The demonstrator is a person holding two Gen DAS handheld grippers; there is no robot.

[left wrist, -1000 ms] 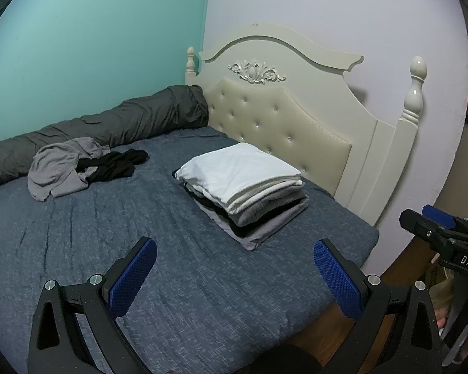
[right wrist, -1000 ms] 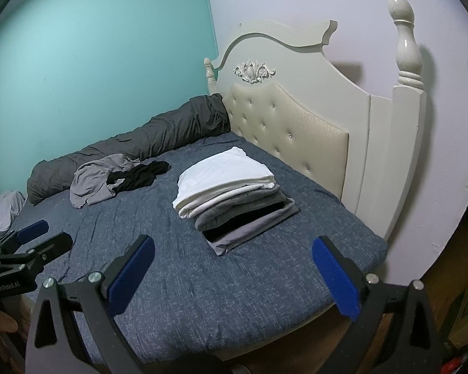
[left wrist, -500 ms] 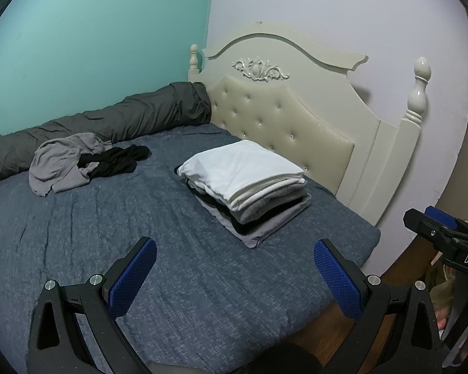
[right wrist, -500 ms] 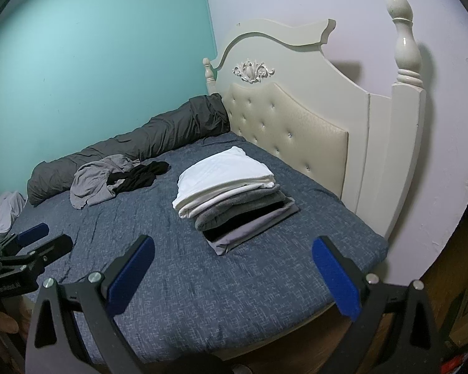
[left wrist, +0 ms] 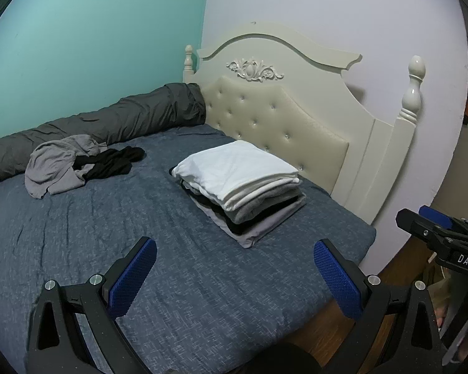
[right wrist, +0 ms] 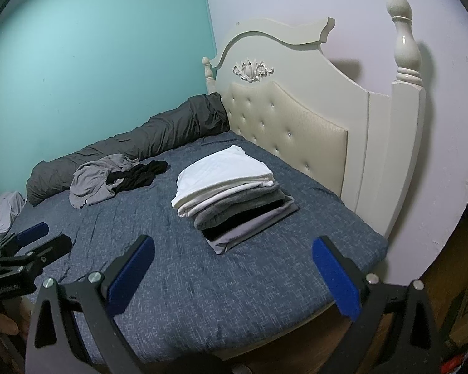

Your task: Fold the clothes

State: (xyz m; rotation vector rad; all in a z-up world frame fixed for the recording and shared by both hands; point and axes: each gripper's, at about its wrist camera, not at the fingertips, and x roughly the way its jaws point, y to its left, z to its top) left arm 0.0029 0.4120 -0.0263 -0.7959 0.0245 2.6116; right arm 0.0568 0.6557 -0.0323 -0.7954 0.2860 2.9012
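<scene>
We've got both grippers, left & right, jaws wide apart, nothing held, low-center over bed. Folded stack mid-frame, unfolded grey/black clothes upper left.

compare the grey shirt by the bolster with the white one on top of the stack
The grey shirt lies crumpled and spread loose; the white shirt is folded flat into a neat rectangle. The grey shirt rests directly on the bedspread, touching a black garment; the white shirt tops the folded stack. Neither claw holds either.
</scene>
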